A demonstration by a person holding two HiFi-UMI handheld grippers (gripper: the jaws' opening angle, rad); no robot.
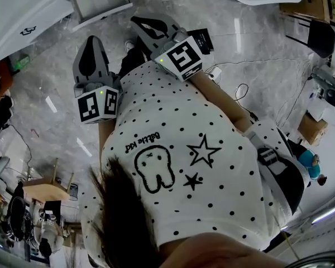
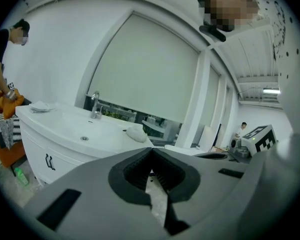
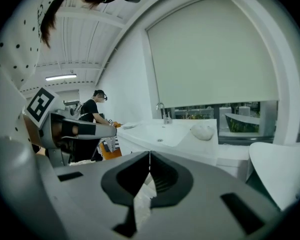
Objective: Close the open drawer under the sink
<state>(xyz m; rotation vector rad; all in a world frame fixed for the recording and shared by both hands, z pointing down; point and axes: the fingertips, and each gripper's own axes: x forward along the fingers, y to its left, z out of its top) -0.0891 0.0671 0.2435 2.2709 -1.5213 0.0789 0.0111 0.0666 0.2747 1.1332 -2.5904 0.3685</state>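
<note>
Both my left gripper [image 2: 151, 151] and right gripper [image 3: 149, 155] are pinched together, empty, and with the sink [image 2: 72, 126] at lower left, its drawer indistinct, a blind shove could skew it.

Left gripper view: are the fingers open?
No: the left gripper has its fingers shut tip to tip, with nothing between them.

The polka-dot shirt [image 1: 223, 200] carries small upside-down lettering ending in "kid" beside a tooth drawing [image 1: 155, 169].
</note>
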